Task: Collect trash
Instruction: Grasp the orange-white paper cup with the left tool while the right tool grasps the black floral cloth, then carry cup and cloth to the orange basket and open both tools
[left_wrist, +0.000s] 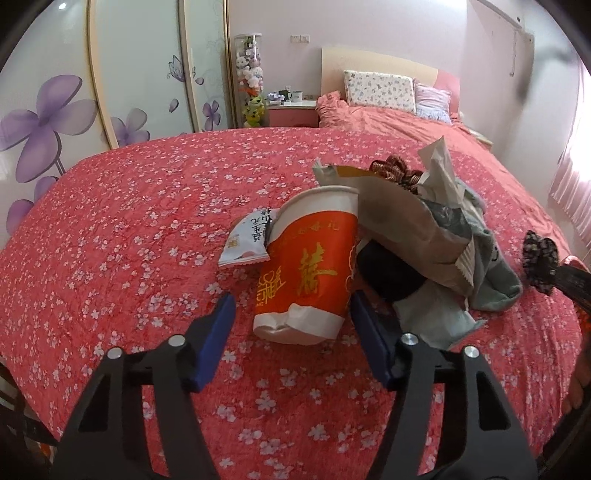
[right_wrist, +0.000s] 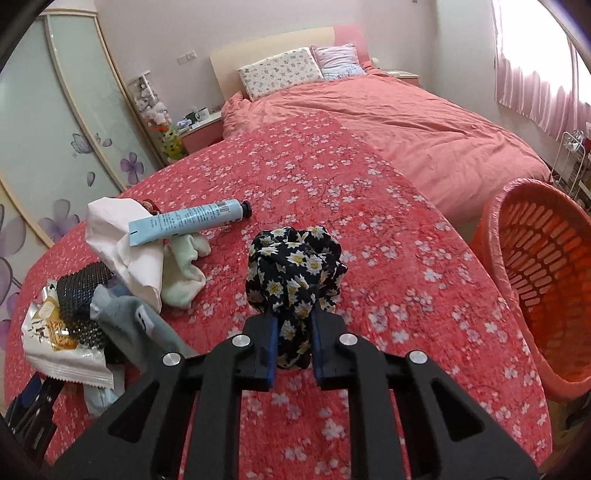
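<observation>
My left tongs (left_wrist: 291, 321) stand partly apart, hovering low over the flowered red bedspread (left_wrist: 129, 240). An orange and white paper cup (left_wrist: 308, 269) lies on its side with its crushed base between the two blue pads (left_wrist: 218, 332). The right pad sits just beside the cup's base; the left pad is clear of it, so nothing is gripped. Just past the cup on the left lies a small white snack wrapper (left_wrist: 245, 240), touching the cup's rim. To the right of the cup a brown paper bag (left_wrist: 402, 221) leans over a black thing and some grey-green cloth (left_wrist: 495, 273), with crumpled white paper (left_wrist: 439, 173) sticking up behind it.

My right tongs (right_wrist: 293, 325) are nearly closed and pinch a black scrunchie with white daisies (right_wrist: 295, 269), its bunched loop standing up beyond the pad tips. To the near left lies the clutter: a clear snack wrapper (right_wrist: 55, 339), a grey sock (right_wrist: 125, 317), a black beaded pouch (right_wrist: 83, 291), a pale green sock (right_wrist: 183, 277) and white paper (right_wrist: 118, 236). A light blue tube with a black cap (right_wrist: 188, 219) rests across that paper, further off. An orange plastic basket (right_wrist: 546, 280) stands at the right edge of the bed, well apart from the scrunchie. Far off are a plain pink quilt (right_wrist: 406, 129) and two pillows (right_wrist: 280, 70).
</observation>
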